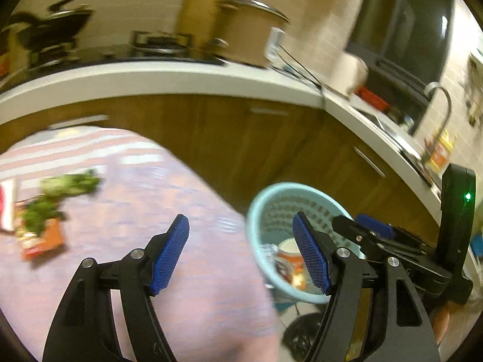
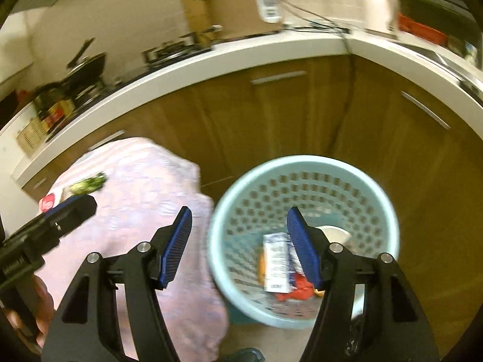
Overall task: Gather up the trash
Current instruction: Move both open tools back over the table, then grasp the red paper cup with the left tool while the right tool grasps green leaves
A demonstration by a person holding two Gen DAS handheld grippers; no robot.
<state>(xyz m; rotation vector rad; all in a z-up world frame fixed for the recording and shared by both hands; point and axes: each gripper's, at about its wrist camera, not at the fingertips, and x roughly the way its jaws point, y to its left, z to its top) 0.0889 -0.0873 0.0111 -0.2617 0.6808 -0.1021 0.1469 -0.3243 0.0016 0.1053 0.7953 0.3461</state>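
Trash (image 2: 279, 267), a carton and what looks like a cup, lies in the pale blue basket (image 2: 305, 169) just below the right gripper (image 2: 238, 247), which hangs spread and empty. The left gripper (image 1: 241, 253), also spread, hovers over the pink cloth (image 1: 181, 271); greens (image 1: 57, 199) lie off to its left.

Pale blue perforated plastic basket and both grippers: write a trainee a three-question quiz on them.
1. True or false: the pale blue perforated plastic basket already holds trash.
2. The right gripper has its jaws: A) shut on a carton, B) open and empty.
3. What green item lies on the pink patterned tablecloth?

Key: 1 true, a white printed carton lies inside. 2 B; the left gripper likewise. 3 green leafy vegetable scraps.
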